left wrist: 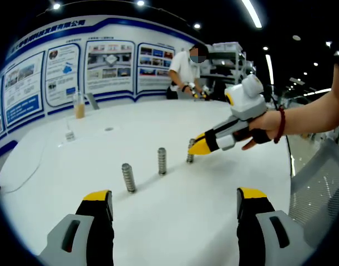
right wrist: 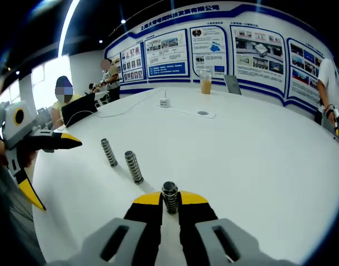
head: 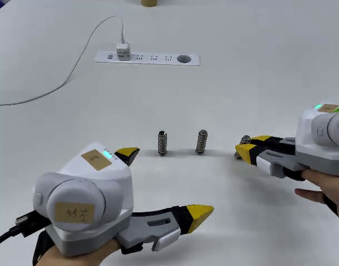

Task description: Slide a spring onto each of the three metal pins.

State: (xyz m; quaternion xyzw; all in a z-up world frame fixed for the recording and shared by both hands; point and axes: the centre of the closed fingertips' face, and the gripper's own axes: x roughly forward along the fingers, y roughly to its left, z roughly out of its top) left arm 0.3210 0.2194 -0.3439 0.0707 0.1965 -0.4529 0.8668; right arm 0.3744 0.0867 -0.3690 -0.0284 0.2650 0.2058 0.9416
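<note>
the right gripper [right wrist: 170, 200] has its two yellow-tipped jaws clenched on the third spring [right wrist: 170, 194], a short coil of grey steel wire. the coil stands upright over its pin [right wrist: 169, 185], whose dark round head shows at the top. a bare hand [head: 324, 185] holds this gripper, which reaches in from the right side of the tabletop [head: 258, 88].

the left gripper [head: 163, 183] has its jaws released and spread wide apart, with nothing between them. its tips are the same blunt yellow wedges on black arms under a white plastic body. it hangs over bare tabletop on the near side of the row.

there are three springs in all, each a ribbed upright coil on its own metal pin. they stand in one straight row, well in from the tabletop's edges. the middle spring [head: 201, 142] and the left spring [head: 162, 143] stand free, apart from each other and from both grippers.

the tabletop is white, smooth and matt. towards its far edge lies one flat white power strip [head: 158, 57] with a round button at its right end. one small white cube charger [head: 123, 51] is plugged into it. one thin white cable [head: 75, 66] curves off from the charger towards the left edge. one clear cup [right wrist: 206, 84] of brown drink stands near the far edge.
</note>
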